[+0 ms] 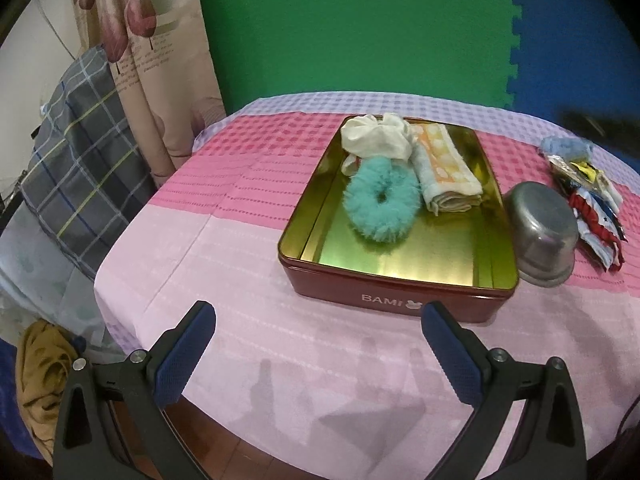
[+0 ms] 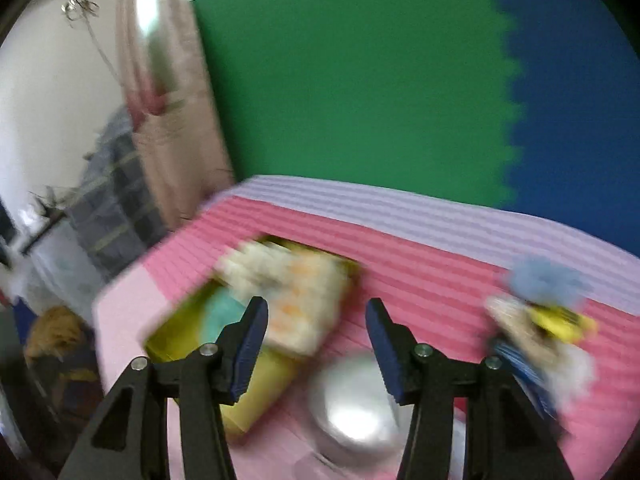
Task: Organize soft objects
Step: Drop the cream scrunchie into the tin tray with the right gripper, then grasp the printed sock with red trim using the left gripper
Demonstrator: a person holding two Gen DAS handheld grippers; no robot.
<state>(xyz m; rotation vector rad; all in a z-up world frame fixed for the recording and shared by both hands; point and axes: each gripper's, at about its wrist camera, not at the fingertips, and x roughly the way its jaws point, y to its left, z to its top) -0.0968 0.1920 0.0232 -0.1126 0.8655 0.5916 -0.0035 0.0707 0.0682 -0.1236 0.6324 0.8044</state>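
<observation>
The left claw [image 1: 318, 316] is hanging wide open over the near edge of the table [image 1: 192, 264], holding nothing, its 2 blue pads pointing toward the red tin [image 1: 384, 288]. The right claw [image 2: 317, 308] is also standing open and gripping nothing; its view is heavily blurred, so finer detail there cannot be told.

The tin is sitting open on the pink checked tablecloth, marked BAMI on its near wall. 3 soft items are lying in its far half: a teal fluffy scrunchie [image 1: 382, 204], a cream scrunchie [image 1: 378, 136] behind and touching it, and a folded towel [image 1: 446, 172] just beside both, against the right wall. The near half of the tin is showing bare gold metal.

A metal bowl [image 1: 544, 232] is resting upside down, touching the tin's right side. Beyond it, a pile of wrappers and fabric scraps [image 1: 592, 200] is lying on the cloth, with a light blue fluffy scrunchie [image 1: 566, 148] at its far end, outside the tin.

In the right wrist view, the bowl [image 2: 356, 404] is appearing between the pads, and the light blue scrunchie [image 2: 544, 280] is lying well to the right.
</observation>
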